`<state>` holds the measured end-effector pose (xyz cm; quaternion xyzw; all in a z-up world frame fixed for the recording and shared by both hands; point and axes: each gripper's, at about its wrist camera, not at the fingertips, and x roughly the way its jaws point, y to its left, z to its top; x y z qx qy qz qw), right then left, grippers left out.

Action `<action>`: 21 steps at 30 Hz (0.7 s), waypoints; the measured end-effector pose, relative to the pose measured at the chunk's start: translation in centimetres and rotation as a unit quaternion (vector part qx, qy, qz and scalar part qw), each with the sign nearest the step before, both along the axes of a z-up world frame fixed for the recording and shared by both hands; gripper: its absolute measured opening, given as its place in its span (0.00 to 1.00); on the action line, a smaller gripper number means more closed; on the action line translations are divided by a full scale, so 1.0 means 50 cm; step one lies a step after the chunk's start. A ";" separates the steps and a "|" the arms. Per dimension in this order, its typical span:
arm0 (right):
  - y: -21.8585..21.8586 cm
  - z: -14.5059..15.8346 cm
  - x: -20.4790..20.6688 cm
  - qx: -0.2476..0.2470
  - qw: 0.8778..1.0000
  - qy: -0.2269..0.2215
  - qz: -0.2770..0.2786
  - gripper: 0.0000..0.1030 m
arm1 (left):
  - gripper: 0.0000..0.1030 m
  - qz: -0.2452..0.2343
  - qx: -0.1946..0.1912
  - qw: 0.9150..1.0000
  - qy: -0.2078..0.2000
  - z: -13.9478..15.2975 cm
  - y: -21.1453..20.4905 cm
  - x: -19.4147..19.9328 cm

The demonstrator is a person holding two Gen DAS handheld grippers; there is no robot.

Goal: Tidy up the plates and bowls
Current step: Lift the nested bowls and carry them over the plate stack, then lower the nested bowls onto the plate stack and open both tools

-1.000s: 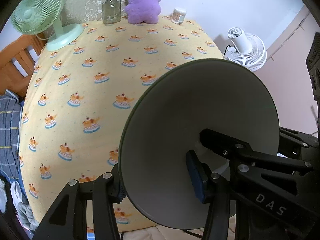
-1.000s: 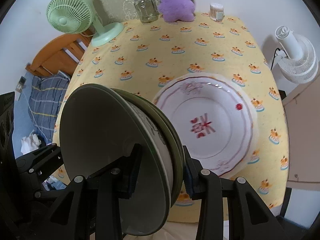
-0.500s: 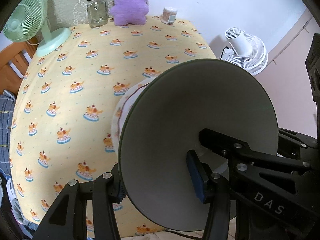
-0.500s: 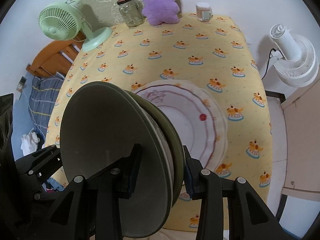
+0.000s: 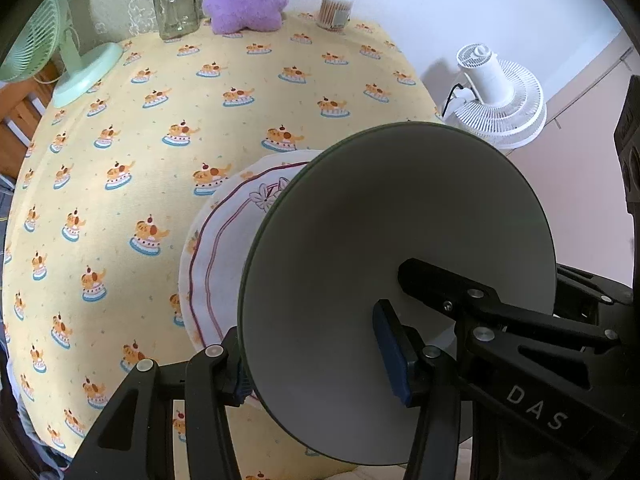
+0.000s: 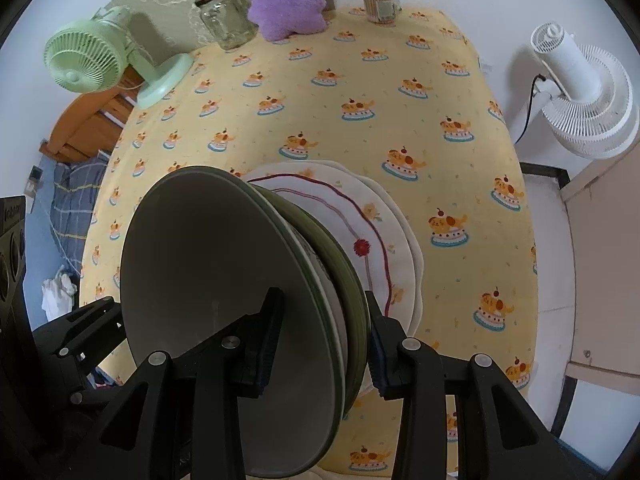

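Observation:
Both grippers clamp the same stack of green-rimmed bowls, held on edge above the table's near side. In the left wrist view my left gripper [image 5: 316, 364] is shut on the stack [image 5: 396, 264], whose grey underside fills the frame. In the right wrist view my right gripper [image 6: 320, 344] is shut on the stack of bowls [image 6: 224, 288], with nested rims showing between its pads. Behind the stack lie white plates with a red line pattern [image 5: 216, 256], flat on the yellow tablecloth; they also show in the right wrist view [image 6: 372, 224].
At the table's far edge stand a green desk fan [image 6: 92, 56], a glass jar [image 6: 224, 20], a purple plush [image 6: 284, 0] and a cotton-swab jar [image 6: 380, 4]. A white floor fan [image 6: 580, 92] stands right of the table. A wooden chair [image 6: 88, 128] is at the left.
Both grippers have moved back toward the table's near edge with the stack of bowls. The white plates now sit mostly hidden behind the stack, and the far objects look closer in the left wrist view.

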<state>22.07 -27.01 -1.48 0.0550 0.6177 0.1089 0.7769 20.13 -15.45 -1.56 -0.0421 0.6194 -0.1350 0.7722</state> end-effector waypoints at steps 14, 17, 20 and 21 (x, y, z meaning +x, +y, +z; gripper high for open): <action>-0.007 -0.035 0.046 -0.005 1.000 0.018 -0.006 0.41 | 0.53 0.009 0.000 1.000 0.001 -0.027 -0.013 0.037; -0.011 -0.036 0.046 -0.002 1.000 0.017 -0.007 0.43 | 0.53 0.009 0.004 1.000 -0.006 -0.027 -0.017 0.035; -0.009 -0.037 0.048 -0.001 1.000 0.018 -0.009 0.45 | 0.55 0.009 0.008 1.000 -0.010 -0.028 -0.019 0.036; -0.010 -0.038 0.048 -0.001 1.000 0.017 -0.009 0.45 | 0.57 0.011 0.010 1.000 -0.010 -0.028 -0.020 0.035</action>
